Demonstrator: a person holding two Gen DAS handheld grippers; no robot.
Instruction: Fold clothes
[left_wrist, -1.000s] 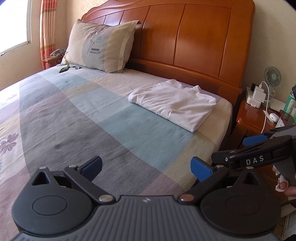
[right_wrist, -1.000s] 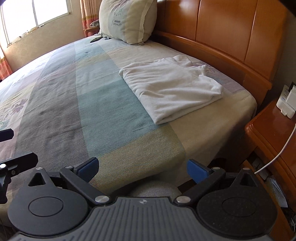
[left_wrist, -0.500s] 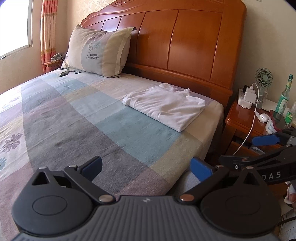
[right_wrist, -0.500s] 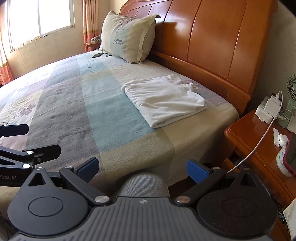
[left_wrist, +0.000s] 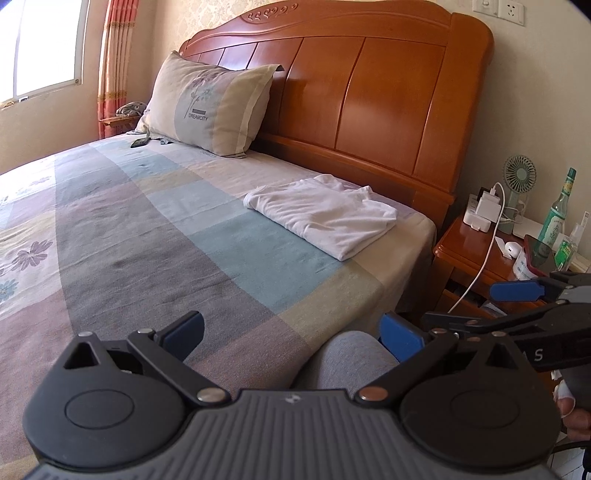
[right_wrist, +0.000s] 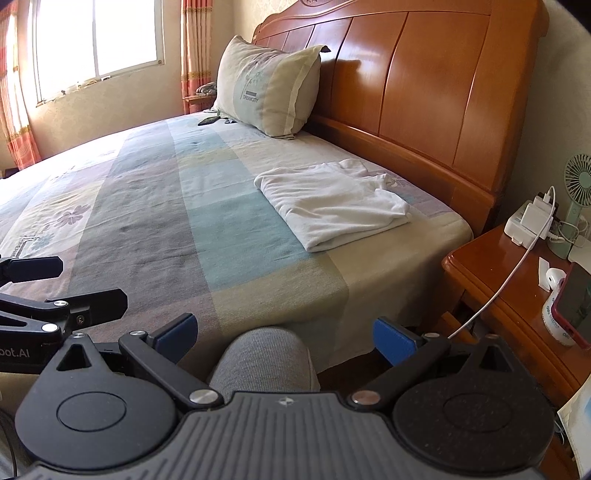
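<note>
The bed fills most of what you see, its patchwork sheet running up to the tall wooden headboard, and your folded white garment lies flat on the sheet at the bed's right-hand corner by the headboard, close to the side edge. A pillow leans against the headboard toward the far side of the bed, well apart from the garment, with a small dark object on the sheet just beside it, too small to tell what it is. Off the bed's right edge stands the wooden nightstand, crowded with a white charger block and its trailing cable, a small green fan, a green bottle and a red-cased phone propped upright. Your grey-clad knee rises between each pair of fingers, pressed near the bed's near edge. Your left gripper is spread wide, blue pads far apart, holding nothing and touching nothing; it hangs above the near edge, well short of the garment. Your right gripper is equally wide and empty, held over the near right corner of the bed beside the nightstand. Each gripper shows at the edge of the other's view, side by side and apart.
</note>
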